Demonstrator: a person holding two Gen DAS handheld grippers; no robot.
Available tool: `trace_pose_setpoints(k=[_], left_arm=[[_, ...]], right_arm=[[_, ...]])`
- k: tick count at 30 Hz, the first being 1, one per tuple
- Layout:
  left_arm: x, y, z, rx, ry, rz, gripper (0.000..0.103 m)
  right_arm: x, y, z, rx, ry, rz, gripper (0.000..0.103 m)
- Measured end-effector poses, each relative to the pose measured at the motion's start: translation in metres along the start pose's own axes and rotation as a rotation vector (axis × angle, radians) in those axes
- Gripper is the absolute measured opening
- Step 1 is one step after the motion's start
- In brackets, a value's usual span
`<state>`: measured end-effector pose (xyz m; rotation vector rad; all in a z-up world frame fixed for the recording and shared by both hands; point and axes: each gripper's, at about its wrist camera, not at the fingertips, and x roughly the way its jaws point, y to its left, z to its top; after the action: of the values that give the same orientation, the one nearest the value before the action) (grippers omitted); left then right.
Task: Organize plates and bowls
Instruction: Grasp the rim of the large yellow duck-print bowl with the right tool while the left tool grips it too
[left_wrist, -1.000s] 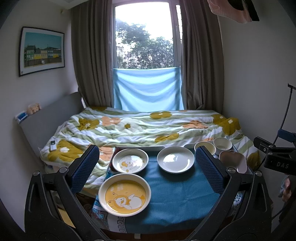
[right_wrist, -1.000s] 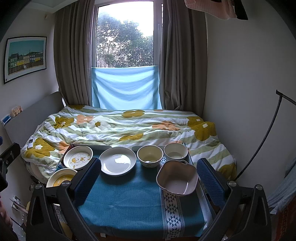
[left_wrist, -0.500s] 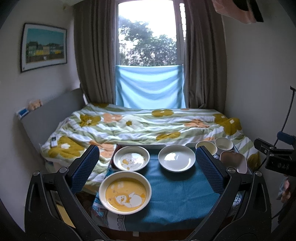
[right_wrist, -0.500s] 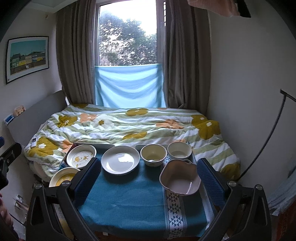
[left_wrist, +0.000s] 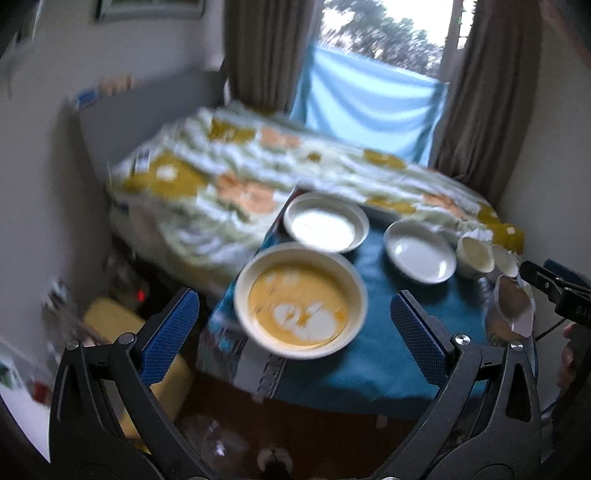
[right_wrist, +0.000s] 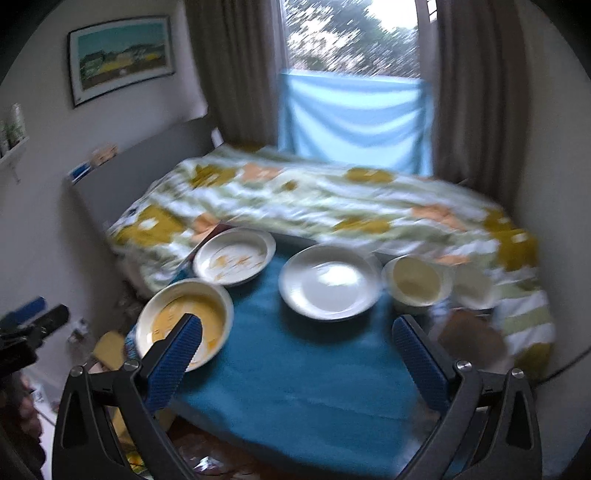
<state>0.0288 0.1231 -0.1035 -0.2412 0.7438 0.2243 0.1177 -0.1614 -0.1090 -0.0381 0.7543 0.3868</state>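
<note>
Two handheld grippers are shown, each built alike. The left gripper (left_wrist: 295, 317) is formed of two black, angular plastic arms with triangular cut-outs — a silver screw head is set at each joint. Its fingers (left_wrist: 171, 326) are faced with blue pads of fine ribbed texture. The right gripper (right_wrist: 297, 339) is made the same — black frame, silver screws, blue textured pads (right_wrist: 417, 356). Partial white lettering is seen on its black body in the left view.
</note>
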Motion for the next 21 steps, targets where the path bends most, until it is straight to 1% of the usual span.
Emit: trace_pose_setpoints(k=[2, 5, 6, 7, 9, 11, 13, 15, 17, 19, 20, 21], left_arm=[[0.031, 0.029, -0.006, -0.060, 0.065, -0.027, 0.102], [0.074, 0.060, -0.016, -0.114, 0.141, -0.064, 0.098], [0.088, 0.066, -0.019, -0.122, 0.170, -0.075, 0.092], [0.101, 0.068, -0.021, -0.126, 0.195, -0.082, 0.084], [0.126, 0.072, -0.025, -0.134, 0.248, -0.104, 0.078], [0.151, 0.078, -0.030, -0.143, 0.294, -0.128, 0.075], [0.172, 0.082, -0.034, -0.136, 0.328, -0.146, 0.071], [0.185, 0.082, -0.034, -0.131, 0.359, -0.158, 0.069], [0.200, 0.083, -0.035, -0.133, 0.392, -0.168, 0.069], [0.209, 0.085, -0.035, -0.136, 0.414, -0.180, 0.069], [0.214, 0.088, -0.034, -0.130, 0.424, -0.184, 0.068], [0.218, 0.087, -0.033, -0.123, 0.433, -0.186, 0.065]], right_arm=[[0.032, 0.012, 0.000, -0.014, 0.040, 0.040, 0.103], [0.079, 0.028, -0.001, -0.020, 0.110, 0.086, 0.103], [0.098, 0.035, -0.003, -0.018, 0.143, 0.101, 0.103], [0.111, 0.038, -0.003, -0.014, 0.168, 0.111, 0.103], [0.140, 0.048, -0.005, -0.007, 0.222, 0.132, 0.103], [0.168, 0.058, -0.009, -0.012, 0.276, 0.152, 0.102], [0.190, 0.068, -0.012, -0.022, 0.318, 0.169, 0.098], [0.210, 0.075, -0.016, -0.030, 0.359, 0.183, 0.092], [0.229, 0.079, -0.019, -0.037, 0.397, 0.177, 0.083], [0.243, 0.079, -0.022, -0.022, 0.432, 0.178, 0.069], [0.248, 0.079, -0.023, -0.008, 0.445, 0.186, 0.067], [0.252, 0.078, -0.024, -0.003, 0.458, 0.188, 0.063]])
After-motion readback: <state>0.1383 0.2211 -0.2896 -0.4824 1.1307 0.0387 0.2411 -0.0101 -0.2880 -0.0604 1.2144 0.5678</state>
